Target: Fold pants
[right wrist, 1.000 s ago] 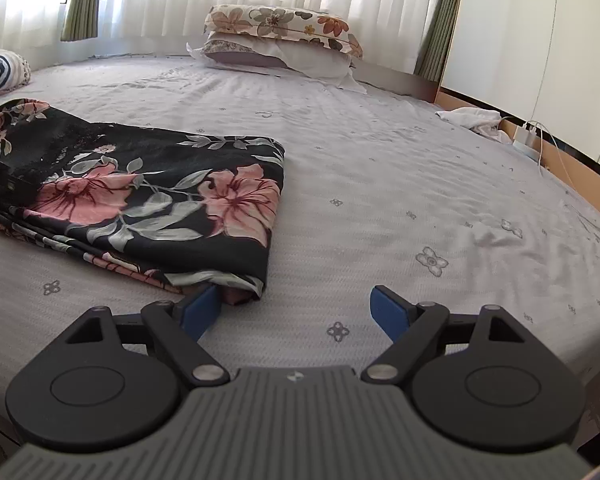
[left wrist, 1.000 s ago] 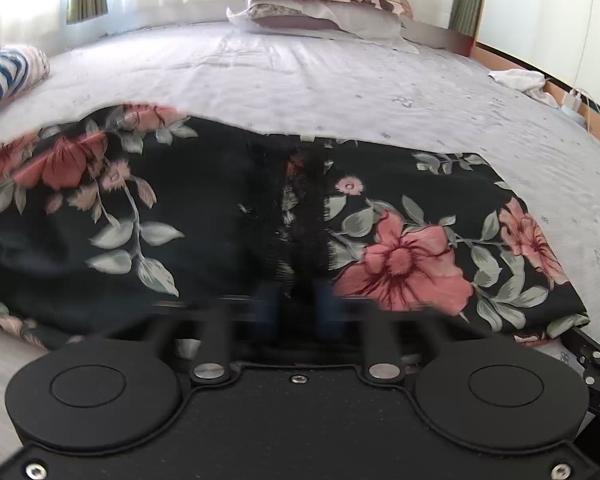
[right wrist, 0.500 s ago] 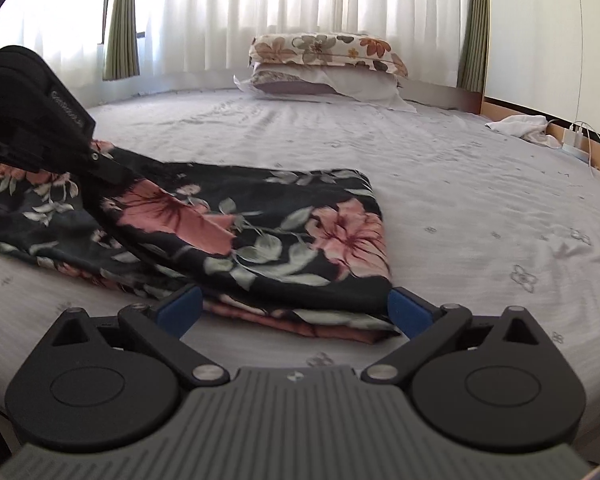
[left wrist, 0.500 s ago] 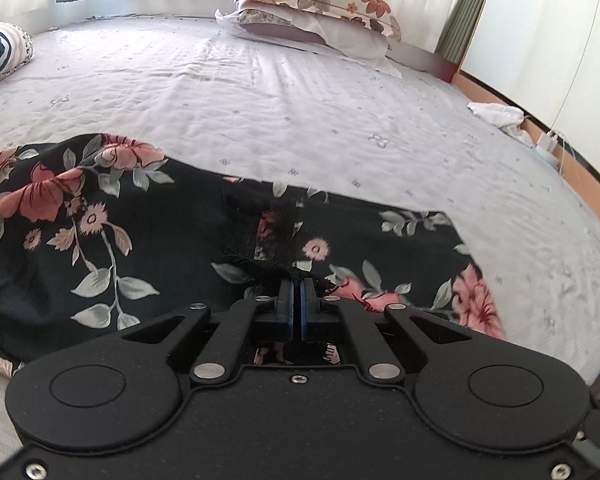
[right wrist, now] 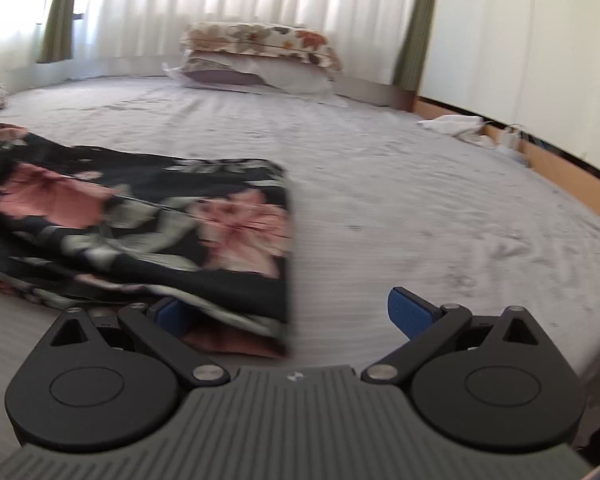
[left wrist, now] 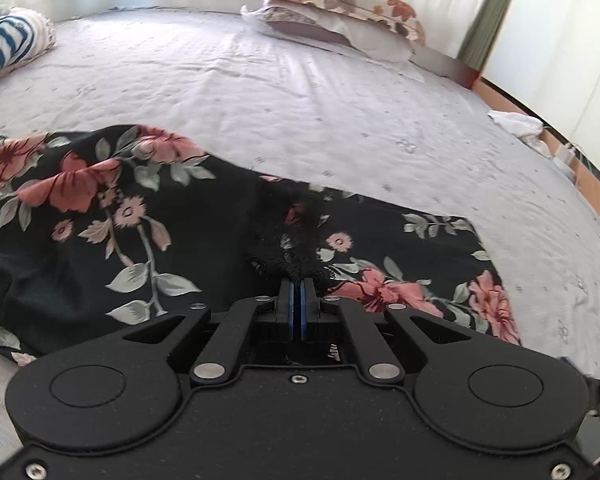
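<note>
The black pants with pink flowers lie on the grey bed sheet, partly folded. My left gripper is shut, pinching a bunched bit of the black fabric near the middle of the pants. In the right wrist view the pants lie to the left, their folded end facing me. My right gripper is open wide at that near right corner; its left pad sits under the fabric edge, the right pad over bare sheet.
Stacked pillows lie at the head of the bed. A striped garment sits at the far left. A white cloth and a wooden bed edge are at the right. Curtains hang behind.
My left gripper closed on the pants fabric a second ago and still holds it, lifting slightly. My right gripper has shifted toward the pants' near corner, staying open.
</note>
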Available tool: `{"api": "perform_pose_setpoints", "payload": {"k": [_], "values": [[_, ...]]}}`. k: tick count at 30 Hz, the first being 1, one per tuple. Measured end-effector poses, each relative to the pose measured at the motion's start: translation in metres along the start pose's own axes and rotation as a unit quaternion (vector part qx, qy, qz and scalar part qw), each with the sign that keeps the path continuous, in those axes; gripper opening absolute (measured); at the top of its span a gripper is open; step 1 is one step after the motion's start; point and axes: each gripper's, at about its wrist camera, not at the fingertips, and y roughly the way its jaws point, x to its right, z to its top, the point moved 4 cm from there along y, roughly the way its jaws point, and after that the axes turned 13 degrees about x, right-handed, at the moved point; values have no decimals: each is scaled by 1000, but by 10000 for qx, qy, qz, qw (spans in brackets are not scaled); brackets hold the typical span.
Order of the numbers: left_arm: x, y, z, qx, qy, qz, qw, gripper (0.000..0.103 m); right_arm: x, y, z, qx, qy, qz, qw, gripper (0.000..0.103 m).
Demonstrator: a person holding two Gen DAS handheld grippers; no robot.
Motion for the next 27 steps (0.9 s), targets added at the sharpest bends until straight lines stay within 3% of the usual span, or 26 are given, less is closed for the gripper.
{"api": "perform_pose_setpoints", "payload": {"k": [3, 8, 14, 17, 20, 23, 27], "values": [[-5, 2, -8, 0, 210, 224, 9995, 3, 27, 6, -8, -84, 149, -306, 9994, 103], [-21, 12, -34, -299, 273, 438, 9982, 4, 43, 8, -14, -209, 575, -115, 9981, 103], [-20, 7, -37, -159, 498, 474, 9975, 5, 42, 5, -9, -243, 470, 92, 9986, 103], [-20, 7, -37, -149, 498, 456, 9976, 5, 39, -8, -4, -218, 424, 423, 9980, 103], [-21, 7, -37, -139, 453, 429, 9980, 6, 29, -28, 3, -198, 262, 986, 9946, 103], [-22, 6, -39, -95, 471, 412, 9980, 6, 17, -42, 21, -94, 476, 1600, 9859, 103], [-22, 5, -40, -49, 459, 387, 9982, 6, -8, -31, 48, -18, 821, 1929, 9778, 79]]}}
